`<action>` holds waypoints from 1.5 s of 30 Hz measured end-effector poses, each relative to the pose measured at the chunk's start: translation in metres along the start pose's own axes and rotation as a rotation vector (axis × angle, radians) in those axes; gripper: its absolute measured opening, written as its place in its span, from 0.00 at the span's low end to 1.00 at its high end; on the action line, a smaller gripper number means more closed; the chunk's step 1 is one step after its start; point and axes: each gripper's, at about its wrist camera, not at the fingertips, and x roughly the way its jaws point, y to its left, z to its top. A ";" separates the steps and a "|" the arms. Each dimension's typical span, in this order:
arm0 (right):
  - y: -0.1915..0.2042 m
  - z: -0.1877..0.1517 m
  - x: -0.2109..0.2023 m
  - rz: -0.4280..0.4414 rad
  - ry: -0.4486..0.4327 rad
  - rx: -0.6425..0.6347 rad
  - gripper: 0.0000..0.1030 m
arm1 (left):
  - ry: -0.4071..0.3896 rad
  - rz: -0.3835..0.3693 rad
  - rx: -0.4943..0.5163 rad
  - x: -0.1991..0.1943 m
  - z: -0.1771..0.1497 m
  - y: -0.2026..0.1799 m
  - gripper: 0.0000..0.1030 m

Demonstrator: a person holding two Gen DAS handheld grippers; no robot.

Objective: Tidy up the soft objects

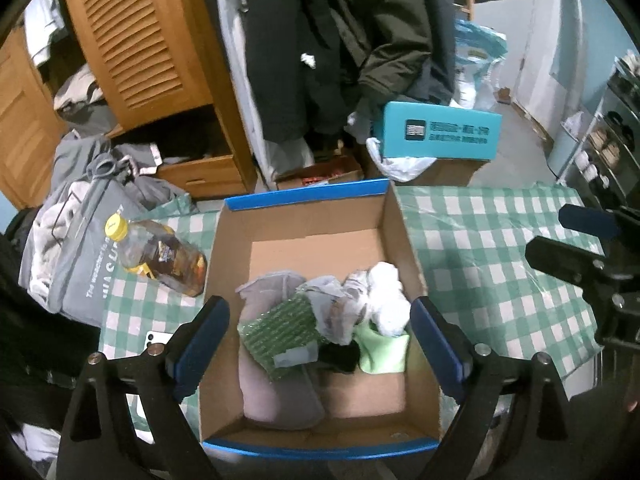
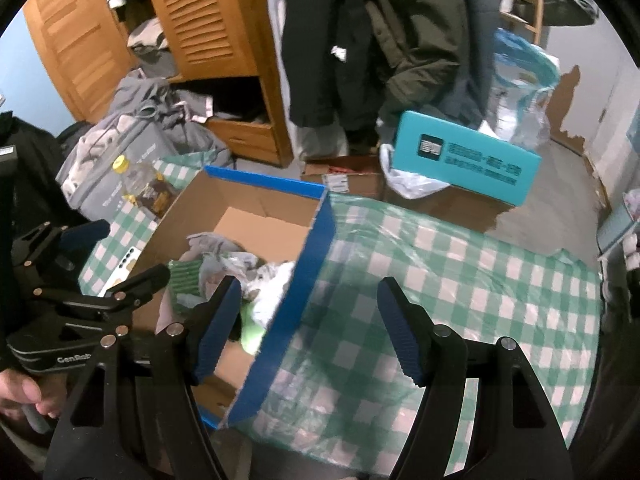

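Observation:
An open cardboard box (image 1: 394,224) with blue outer sides stands on the green-checked tablecloth. Inside it lie soft things: a green patterned cloth (image 1: 280,330), a white bundle (image 1: 388,300), a light green piece (image 1: 384,348), grey and pinkish cloths (image 1: 272,392). My left gripper (image 1: 320,344) is open and empty, its jaws astride the box above these things. My right gripper (image 2: 310,328) is open and empty above the box's right wall (image 2: 316,248) and the cloth. It also shows at the right edge of the left wrist view (image 1: 580,260).
A bottle with a yellow cap (image 1: 160,256) lies left of the box, beside a grey bag of clothes (image 1: 76,256) and a phone (image 1: 154,338). A teal box (image 1: 438,132), a wooden wardrobe (image 1: 132,40) and hanging coats (image 1: 320,40) stand behind the table.

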 end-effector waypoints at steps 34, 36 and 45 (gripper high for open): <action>-0.054 -0.026 -0.036 -0.094 -0.063 0.075 0.69 | -0.065 0.001 0.068 -0.023 0.007 -0.045 0.98; -0.055 -0.026 -0.035 -0.093 -0.064 0.072 0.69 | -0.058 0.006 0.075 -0.021 0.006 -0.046 0.98; -0.050 -0.024 -0.038 -0.087 -0.070 0.063 0.69 | -0.058 0.012 0.074 -0.021 0.006 -0.044 0.98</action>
